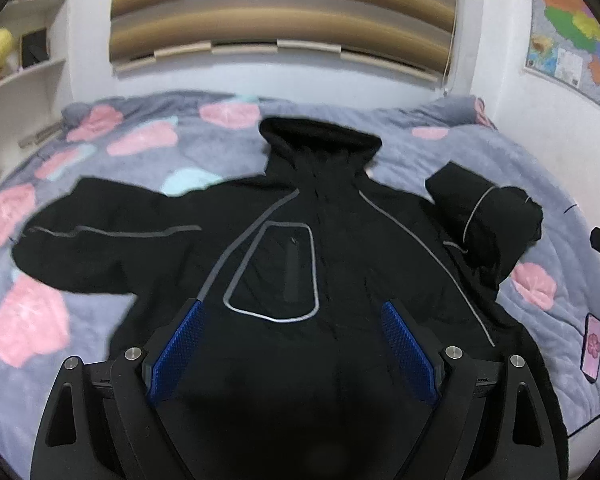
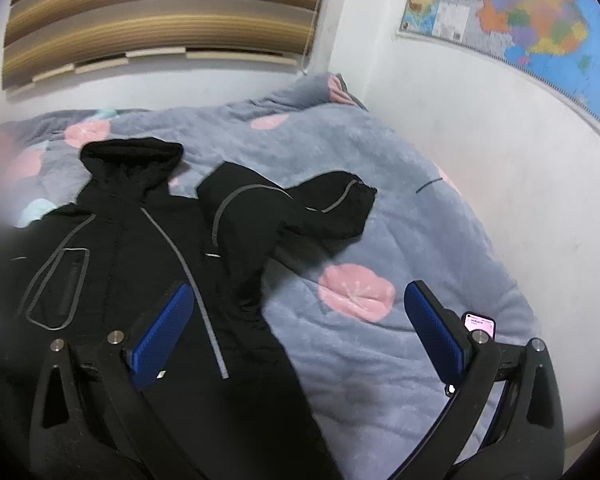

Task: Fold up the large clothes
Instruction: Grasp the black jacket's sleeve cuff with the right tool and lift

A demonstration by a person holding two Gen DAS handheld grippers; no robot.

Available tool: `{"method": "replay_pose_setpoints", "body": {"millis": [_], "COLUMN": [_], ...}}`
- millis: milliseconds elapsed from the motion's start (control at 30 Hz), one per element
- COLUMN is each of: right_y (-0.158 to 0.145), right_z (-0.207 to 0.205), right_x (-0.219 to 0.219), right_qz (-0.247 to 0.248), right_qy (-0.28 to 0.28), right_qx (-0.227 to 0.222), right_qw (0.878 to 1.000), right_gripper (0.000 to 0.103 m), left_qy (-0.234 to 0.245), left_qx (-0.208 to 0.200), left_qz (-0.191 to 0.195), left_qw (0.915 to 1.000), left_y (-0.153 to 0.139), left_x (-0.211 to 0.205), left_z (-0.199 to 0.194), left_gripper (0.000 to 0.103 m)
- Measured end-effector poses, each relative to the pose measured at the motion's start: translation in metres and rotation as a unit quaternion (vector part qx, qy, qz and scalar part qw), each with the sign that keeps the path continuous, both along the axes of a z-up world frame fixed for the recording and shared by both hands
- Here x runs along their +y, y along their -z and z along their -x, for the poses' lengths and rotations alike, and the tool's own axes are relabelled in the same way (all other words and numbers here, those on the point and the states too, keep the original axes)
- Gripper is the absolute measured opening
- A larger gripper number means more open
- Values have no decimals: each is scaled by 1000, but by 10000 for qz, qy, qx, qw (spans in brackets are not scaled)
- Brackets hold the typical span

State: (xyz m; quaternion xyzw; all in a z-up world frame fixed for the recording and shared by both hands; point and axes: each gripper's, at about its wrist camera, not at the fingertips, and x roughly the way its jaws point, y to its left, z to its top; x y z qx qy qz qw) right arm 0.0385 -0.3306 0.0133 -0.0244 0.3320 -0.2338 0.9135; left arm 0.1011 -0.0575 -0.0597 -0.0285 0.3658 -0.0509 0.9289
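Left-view-only: jacket's (image 1: 340, 240) outstretched sleeve (image 1: 100, 236)

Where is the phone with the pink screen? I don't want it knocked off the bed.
The phone with the pink screen lies on the grey flowered blanket near the bed's right edge, clear of the black jacket.

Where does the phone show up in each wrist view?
Left wrist view: the phone lies on the blanket at the far right edge, right of the jacket.
Right wrist view: the phone shows at lower right, partly hidden behind the right gripper, its screen lit.
Shared landmark: the jacket's bunched sleeve, on the phone's side of the jacket in both.
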Motion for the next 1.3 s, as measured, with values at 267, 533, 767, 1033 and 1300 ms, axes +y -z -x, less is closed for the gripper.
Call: {"method": "replay_pose_setpoints", "body": {"millis": [267, 533, 767, 1033, 1300], "right_y": [28, 34, 53, 97, 105], "right_z": [-21, -47, -134, -211, -214], "right_x": [-55, -169, -200, -253, -243], "right_qz": [-53, -1165, -1194, -1540, -1829], "right_qy": [7, -168, -358, 466, 154], "right_qx": [73, -356, 9, 410, 447], "right_qw": [10000, 9924, 9922, 9861, 9820], "right_gripper": [103, 103, 75, 75, 13], "left_qy": [-58, -56, -45, 48, 126], "left_qx": [181, 452, 554, 476, 497], "left_qz": [-174, -51, -77, -8, -88], "left_qw": [9997, 9989, 9984, 9989, 9986], "left_y": [59, 96, 119, 131, 135], "left_x": [-11, -6, -8, -7, -11], "left_z": [-23, -30, -34, -36, -39], "left_gripper": [91, 91, 90, 91, 95]}}
